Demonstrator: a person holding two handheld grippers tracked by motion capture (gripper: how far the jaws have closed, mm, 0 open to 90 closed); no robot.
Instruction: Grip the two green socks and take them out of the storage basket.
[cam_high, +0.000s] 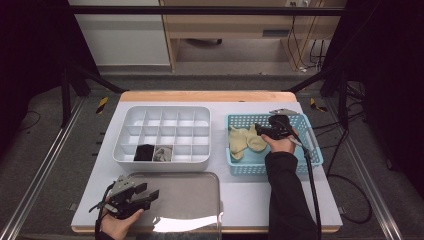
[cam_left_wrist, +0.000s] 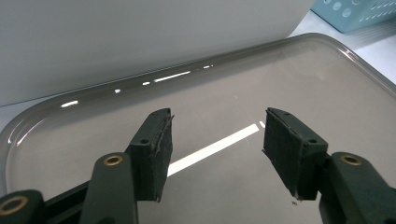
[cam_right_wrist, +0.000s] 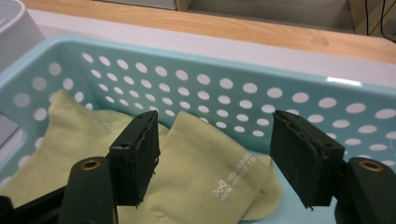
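Forearms are seen entering from the six o'clock edge of the high view: the right one, in a dark sleeve, is stretched forward so that the right gripper (cam_high: 260, 129) is held inside the light blue perforated basket (cam_high: 313, 150), its tips pointed toward nine o'clock at the pale yellow socks (cam_high: 245, 141). Its jaws are spread wide with nothing pinched; in the right gripper view (cam_right_wrist: 212, 154) one sock with small white lettering is seen lying between and below the pads, untouched. The left gripper (cam_high: 150, 194) is held low at seven o'clock of the table, over the grey translucent tray (cam_high: 200, 200), jaws likewise wide apart and gripping nothing. Two yellow socks can be counted in the basket, overlapped at its nine o'clock half. One white divided organiser (cam_high: 125, 150) is placed at ten o'clock of the table, touching the tray's far rim; two of its front-row compartments are filled, one by a black item (cam_high: 144, 152), one by a grey item (cam_high: 162, 153). The basket wall is stood between organiser and socks.
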